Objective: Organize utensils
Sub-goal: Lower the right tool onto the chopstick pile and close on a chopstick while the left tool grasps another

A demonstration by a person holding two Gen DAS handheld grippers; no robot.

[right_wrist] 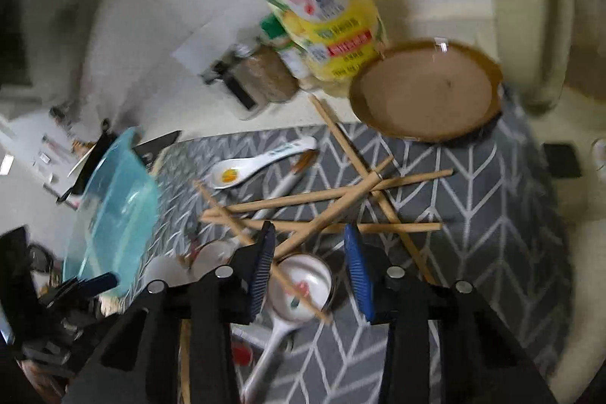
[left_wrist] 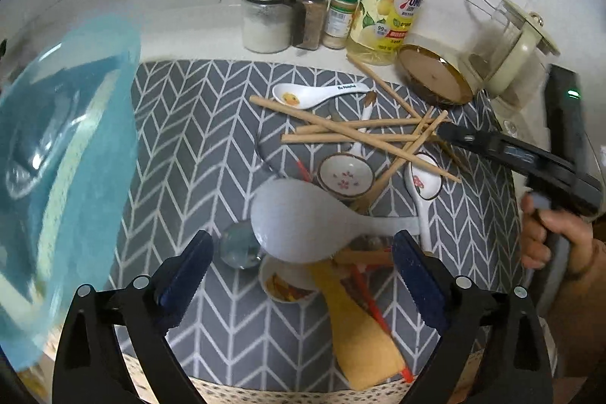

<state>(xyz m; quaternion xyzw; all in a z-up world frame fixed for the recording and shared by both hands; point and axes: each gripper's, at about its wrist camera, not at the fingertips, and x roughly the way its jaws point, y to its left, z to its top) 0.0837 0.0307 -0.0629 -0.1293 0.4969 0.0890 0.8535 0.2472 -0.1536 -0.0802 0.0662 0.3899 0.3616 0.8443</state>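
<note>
Right now my left gripper (left_wrist: 299, 286) hangs wide apart over the white rice paddle (left_wrist: 299, 218), grasping nothing; I keep it spread because the paddle's broad head needs that much room, and I'm tilted steeply down onto it. Just beneath the paddle lie a yellow spatula (left_wrist: 363, 332) and a small dish (left_wrist: 280, 281), stacked so closely that a careless close could snag them too. My right gripper (right_wrist: 308, 275) has narrowed partway and points at the tangle of wooden chopsticks (right_wrist: 329, 199) on the grey chevron mat (right_wrist: 492, 214). One stick crosses the gap between the pads, above a painted ceramic spoon (right_wrist: 303, 284), but the blur keeps me from telling whether the pads press on it yet. The blue glass bowl (left_wrist: 57, 158) sits at the mat's left edge, well clear of both.
</note>
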